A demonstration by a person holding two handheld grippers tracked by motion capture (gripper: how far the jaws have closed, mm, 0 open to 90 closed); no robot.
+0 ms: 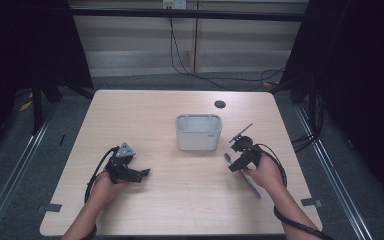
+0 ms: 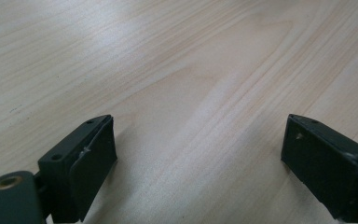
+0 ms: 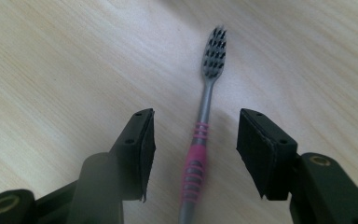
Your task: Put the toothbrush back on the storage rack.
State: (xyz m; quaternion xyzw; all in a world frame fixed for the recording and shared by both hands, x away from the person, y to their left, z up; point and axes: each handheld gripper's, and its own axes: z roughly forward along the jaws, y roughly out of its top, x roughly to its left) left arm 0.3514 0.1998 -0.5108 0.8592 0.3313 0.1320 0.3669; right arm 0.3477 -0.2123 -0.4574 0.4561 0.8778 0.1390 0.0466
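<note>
A toothbrush with a pink grip, grey neck and dark bristles lies flat on the wooden table, head pointing away from me. My right gripper straddles its handle, with a gap between the handle and each pad, so it is open. In the high view the toothbrush runs under the right hand at the table's right, and the right gripper points left over its head end. My left gripper rests at the table's left. In its own view the left gripper stands wide open over bare wood.
A pale grey rectangular tub stands mid-table, just left of and beyond the right gripper. A small black round cap sits near the far edge. Cables trail from both grippers toward the near edge.
</note>
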